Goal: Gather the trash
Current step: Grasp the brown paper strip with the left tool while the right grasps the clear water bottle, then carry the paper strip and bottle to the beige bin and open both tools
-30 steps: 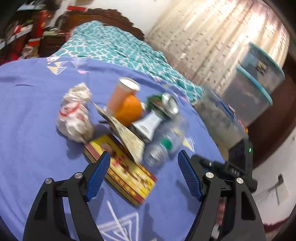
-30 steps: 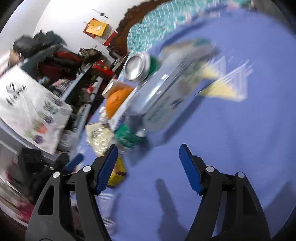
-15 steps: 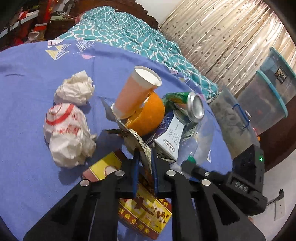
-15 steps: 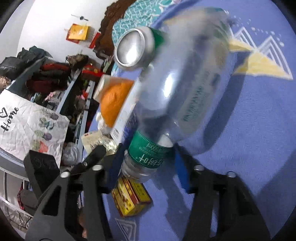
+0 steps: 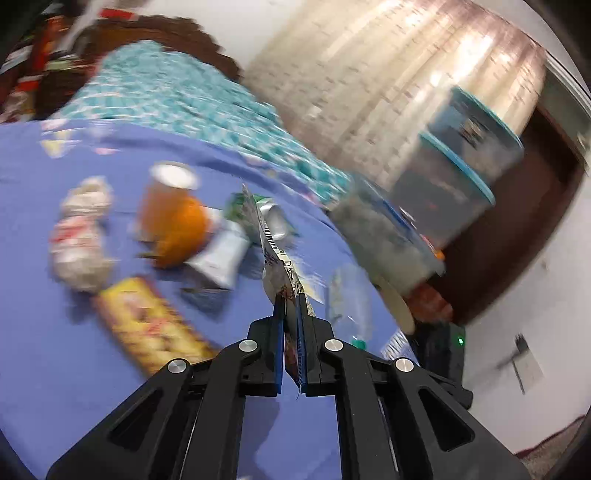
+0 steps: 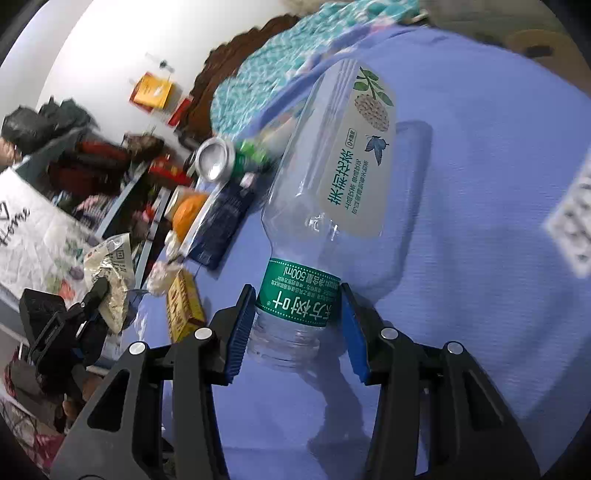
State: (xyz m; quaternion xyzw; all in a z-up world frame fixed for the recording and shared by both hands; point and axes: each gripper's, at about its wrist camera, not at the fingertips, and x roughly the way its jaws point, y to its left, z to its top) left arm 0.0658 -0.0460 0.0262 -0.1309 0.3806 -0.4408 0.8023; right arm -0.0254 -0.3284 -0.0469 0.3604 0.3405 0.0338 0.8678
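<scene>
Green neck band (reads "500ml") on bottle (image 6: 328,206) clamped by right gripper (image 6: 297,325); left gripper (image 5: 290,328) pinches foil wrapper (image 5: 271,251).

— What sort of place is this?

— A home bedroom. The work goes on atop a bed with a purple sheet (image 5: 74,369), a teal blanket (image 5: 177,99) bunched at its far end against a carved wooden headboard (image 5: 173,33).

— Anything else?

— A curtain (image 5: 388,74) hangs behind stacked storage bins (image 5: 461,173). In the right wrist view, shelves (image 6: 110,162) crowded with bags and clothes line a white wall, and a cloth printed "Home" (image 6: 22,229) hangs nearby.
</scene>
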